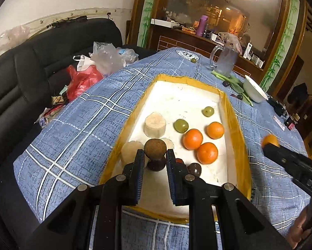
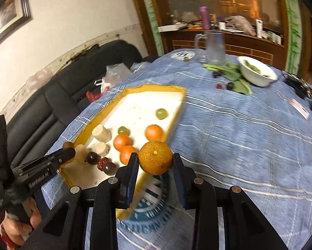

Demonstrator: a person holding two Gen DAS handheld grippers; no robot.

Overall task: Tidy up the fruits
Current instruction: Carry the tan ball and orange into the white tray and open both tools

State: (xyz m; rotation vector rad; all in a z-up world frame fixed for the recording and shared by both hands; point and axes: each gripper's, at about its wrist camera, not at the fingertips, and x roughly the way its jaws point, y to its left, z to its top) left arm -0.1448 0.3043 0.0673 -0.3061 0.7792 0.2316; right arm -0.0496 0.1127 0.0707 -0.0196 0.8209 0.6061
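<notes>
A white tray with a yellow taped rim (image 1: 232,112) (image 2: 176,112) lies on the blue plaid tablecloth. In it are three oranges (image 1: 193,139), two green grapes (image 1: 181,125), pale banana chunks (image 1: 155,124) and dark red fruits (image 1: 194,168). My left gripper (image 1: 155,156) is shut on a brown round fruit (image 1: 155,148) above the tray's near left corner. My right gripper (image 2: 155,162) is shut on an orange (image 2: 155,158) and holds it over the tablecloth just right of the tray's near end. The right gripper with its orange (image 1: 269,140) also shows in the left wrist view.
A white bowl (image 2: 258,70) with greens, leafy stalks (image 2: 235,75), dark fruits (image 2: 229,86) and a glass pitcher (image 2: 215,48) stand at the table's far right. One green grape (image 1: 193,60) lies at the far edge. A black sofa with plastic bags (image 1: 105,56) is on the left.
</notes>
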